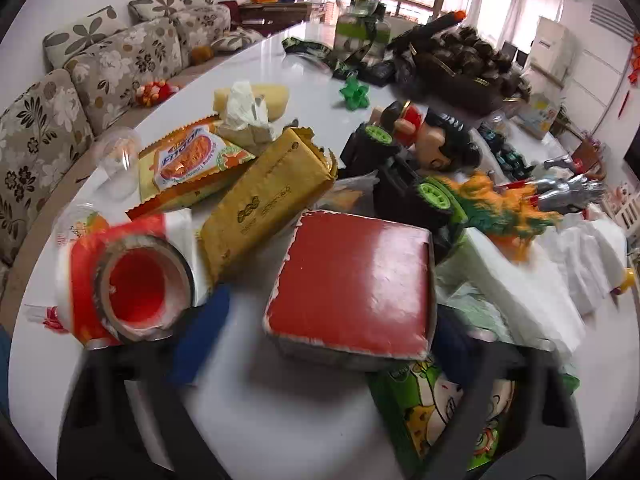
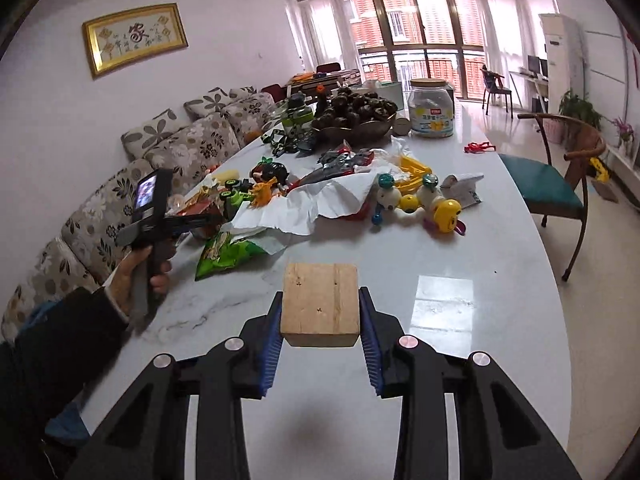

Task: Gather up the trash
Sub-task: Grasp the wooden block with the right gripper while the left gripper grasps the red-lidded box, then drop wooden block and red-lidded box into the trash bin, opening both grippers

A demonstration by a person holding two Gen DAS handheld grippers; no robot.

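In the left wrist view my left gripper (image 1: 324, 328) is open, its blue pads either side of a torn red carton (image 1: 352, 284) lying on the white table (image 1: 280, 412). A tape roll on a red-white wrapper (image 1: 140, 284), a gold packet (image 1: 268, 200), an orange noodle wrapper (image 1: 188, 160) and a green snack bag (image 1: 444, 404) lie around it. In the right wrist view my right gripper (image 2: 320, 320) is shut on a wooden block (image 2: 320, 304), held above the table (image 2: 440, 304). The left gripper (image 2: 176, 220) shows there at the trash pile.
Toys crowd the table: a black car with green wheels (image 1: 400, 176), a yellow caterpillar toy (image 2: 440, 208), white paper (image 2: 312, 204), a bowl of dark fruit (image 2: 356, 116), a jar (image 2: 430, 108). A floral sofa (image 2: 120, 208) runs along the left; a chair (image 2: 560, 188) stands right.
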